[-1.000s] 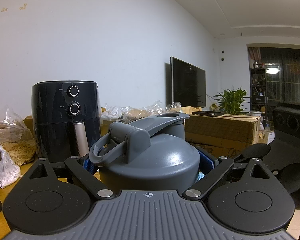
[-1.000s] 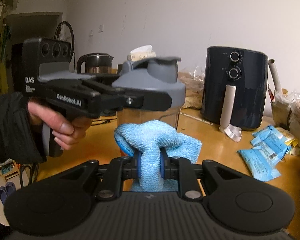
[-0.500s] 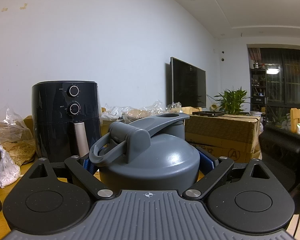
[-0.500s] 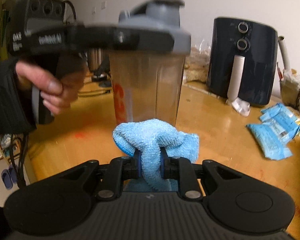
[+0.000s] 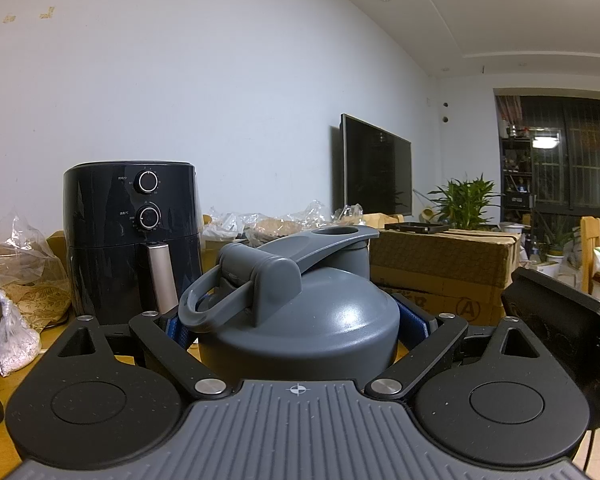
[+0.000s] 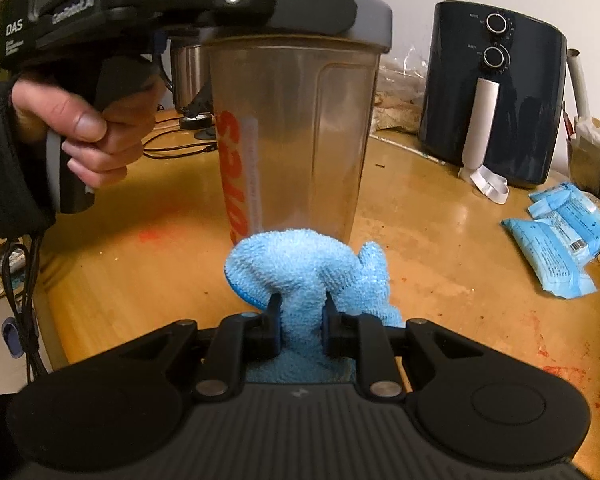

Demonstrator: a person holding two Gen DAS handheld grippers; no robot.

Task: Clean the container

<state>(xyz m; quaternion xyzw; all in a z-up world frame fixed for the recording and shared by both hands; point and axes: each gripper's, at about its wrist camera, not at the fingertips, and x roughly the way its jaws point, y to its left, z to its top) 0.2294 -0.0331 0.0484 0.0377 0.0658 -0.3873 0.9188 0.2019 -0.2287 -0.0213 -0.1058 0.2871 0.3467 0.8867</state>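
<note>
A shaker bottle with a clear smoky cup, orange lettering and a grey flip-cap lid is held upright above the wooden table. My left gripper is shut on the lid, its blue pads at either side; in the right wrist view the left gripper grips the lid rim, held by a person's hand. My right gripper is shut on a blue microfibre cloth. The cloth sits against the cup's lower front wall; contact looks close but I cannot tell for sure.
A black air fryer stands at the back of the wooden table. Blue snack packets lie at the right. A kettle and cables sit behind the cup. Cardboard boxes and plastic bags line the wall.
My right gripper with the cloth has dropped and tilted down, coming closer to the cup's lower part, so the bottle now looms higher and larger. The left gripper and bottle stayed still.
</note>
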